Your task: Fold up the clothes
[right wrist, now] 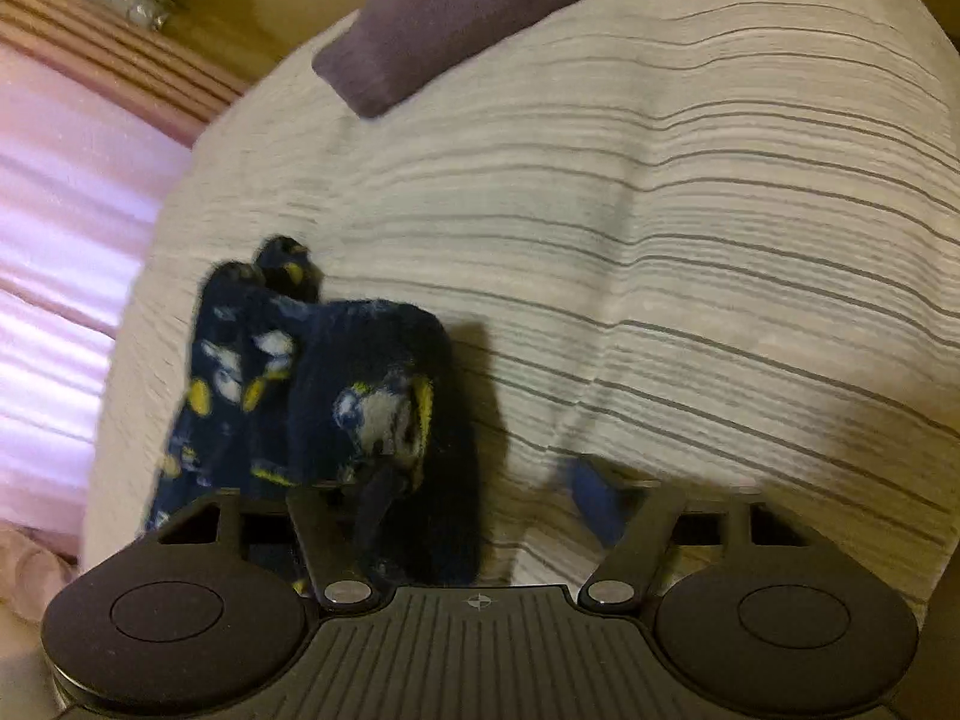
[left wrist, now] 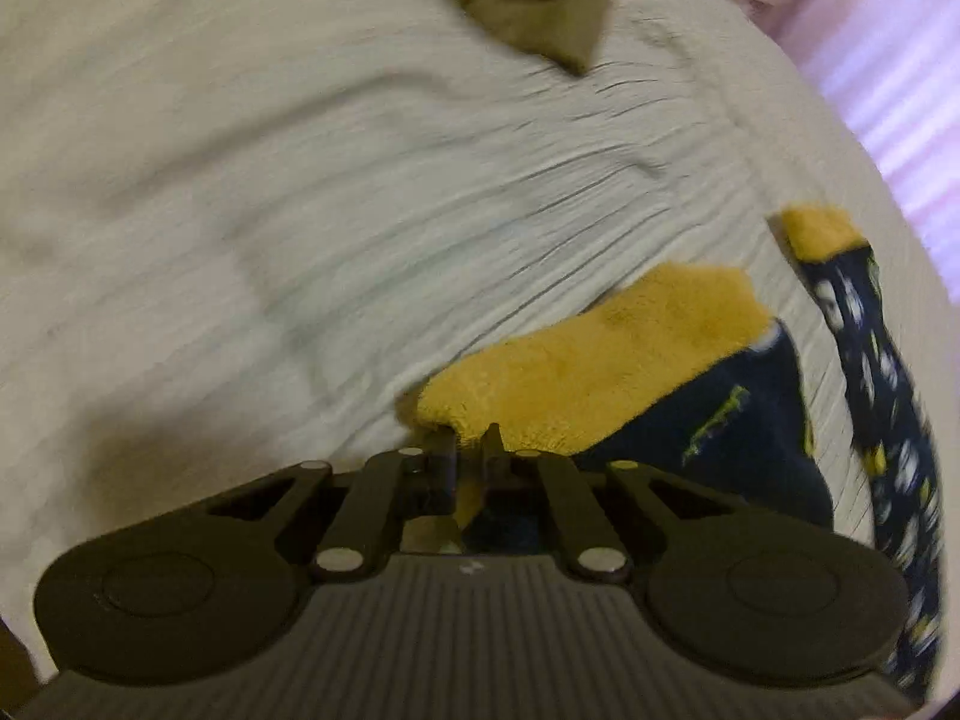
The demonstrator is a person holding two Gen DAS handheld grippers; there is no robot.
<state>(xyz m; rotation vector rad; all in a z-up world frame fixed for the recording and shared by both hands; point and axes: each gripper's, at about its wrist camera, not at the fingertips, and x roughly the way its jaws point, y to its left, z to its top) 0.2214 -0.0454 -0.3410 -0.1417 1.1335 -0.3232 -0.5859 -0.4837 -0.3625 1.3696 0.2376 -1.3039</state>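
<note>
Left gripper was clamped on the yellow cuff of a navy fleece sock; fingers nearly together, cloth pinched between them. Holding by the cuff edge makes sense: it gives a straight line to fold along and lets the rest of the sock trail over the striped bedspread. A second sock of the same pair lay just to the right, its own yellow cuff pointing away.

Right gripper had its fingers spread wide. The left finger was touching or buried in the dark patterned fleece; the blue-tipped right finger stood clear over the bedspread. So no grip there. I judged it either about to close on the toe end or just released, can't tell which.

Both views were motion-blurred. An olive garment and a purple one with a cream cuff lay well apart at the far side of the bed, likely kept out of the working area.
</note>
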